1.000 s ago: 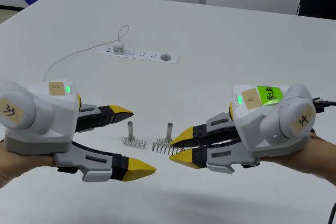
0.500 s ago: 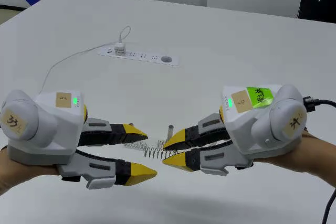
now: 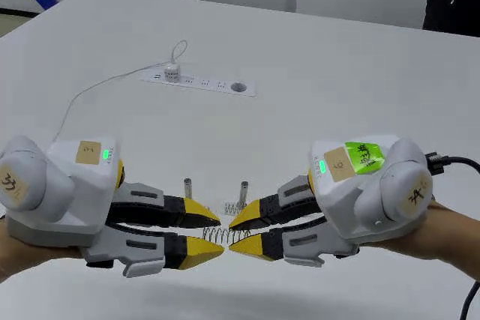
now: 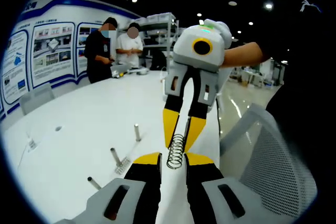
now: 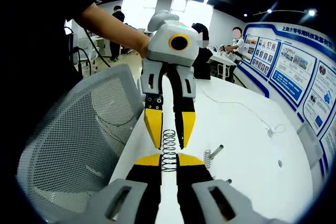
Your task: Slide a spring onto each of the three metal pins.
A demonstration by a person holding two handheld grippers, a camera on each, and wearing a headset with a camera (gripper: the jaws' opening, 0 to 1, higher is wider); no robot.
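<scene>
Where its jaws gaped before, left gripper (image 3: 220, 234) now pinches spring (image 4: 175, 150) held by right gripper (image 3: 232, 237).

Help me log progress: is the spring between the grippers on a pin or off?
Off. The spring hangs between the left gripper and right gripper, each gripping an end, clear of the upright pins.

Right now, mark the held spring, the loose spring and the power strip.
held spring (image 4: 176, 151): left gripper view, middle coils.
loose spring (image 3: 234, 207): head view, its coils.
power strip (image 3: 199, 80): head view, white top.
</scene>
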